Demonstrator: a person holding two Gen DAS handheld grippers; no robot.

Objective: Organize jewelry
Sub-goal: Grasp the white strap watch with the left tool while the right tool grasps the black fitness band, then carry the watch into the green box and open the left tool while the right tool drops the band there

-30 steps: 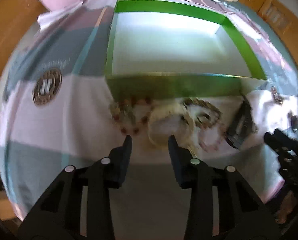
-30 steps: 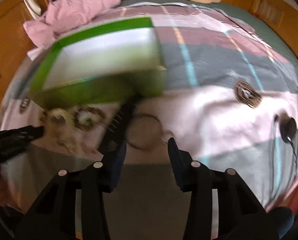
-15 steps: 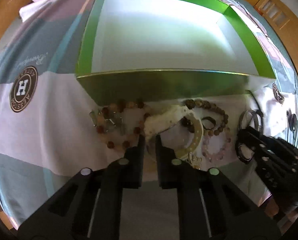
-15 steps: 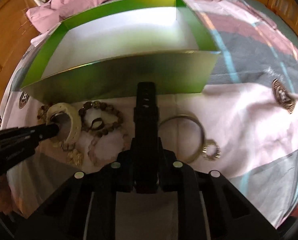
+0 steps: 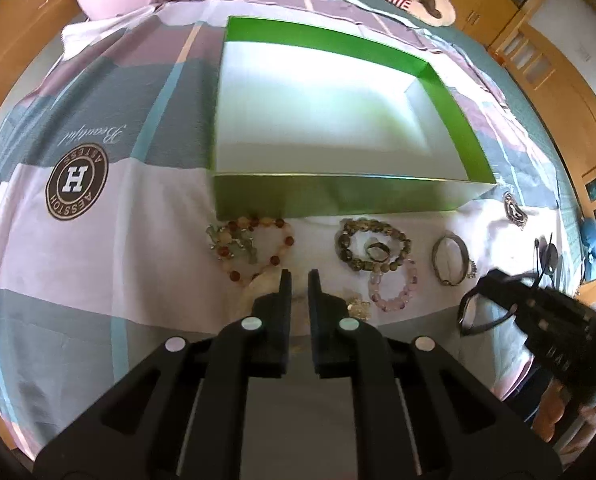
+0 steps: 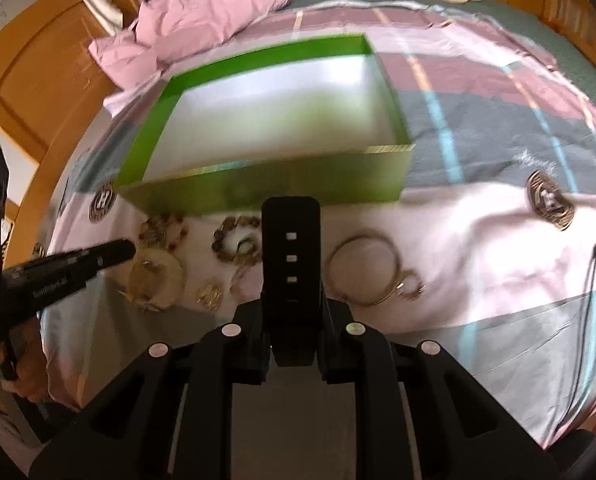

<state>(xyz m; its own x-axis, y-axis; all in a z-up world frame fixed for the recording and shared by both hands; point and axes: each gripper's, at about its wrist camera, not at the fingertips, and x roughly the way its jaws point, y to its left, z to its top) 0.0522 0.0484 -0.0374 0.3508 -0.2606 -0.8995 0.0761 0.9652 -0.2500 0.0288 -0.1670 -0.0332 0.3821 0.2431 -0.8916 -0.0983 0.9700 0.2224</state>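
Both grippers are loaded — this is the carry step, pick done, drop not yet made. Your left gripper [image 5: 299, 280] has its jaws nearly together, pinched on the rim of the cream bangle [image 5: 263, 286], which sits right at the fingertips and is mostly hidden under them in the left wrist view; from the right wrist view the cream bangle [image 6: 155, 280] hangs off the tip of that gripper, near the bedspread. Your right gripper [image 6: 290, 312] is clamped on the black watch strap [image 6: 290, 248], which stands up between the fingers and points toward the box.

The green box [image 5: 338, 196] lies open just beyond the row of jewelry, white floor bare as far as I can see. On the bedspread [image 5: 137, 200] in front of its near wall: amber bead bracelet [image 5: 253, 248], dark bead bracelet [image 5: 372, 246] with a small ring [image 5: 377, 251] inside it, pink bead bracelet [image 5: 396, 288], metal bangle [image 5: 452, 258], and a small gold piece [image 5: 358, 306] beside the left fingertips.

Next move, as I judge it — lift both pieces clear of the near wall, carry forward over the white floor, then let go. Watch the bangle: a rim pinch can swing or slip. Keep the strap end from catching the box's near wall. Plenty of pieces are left, so the task looks early.
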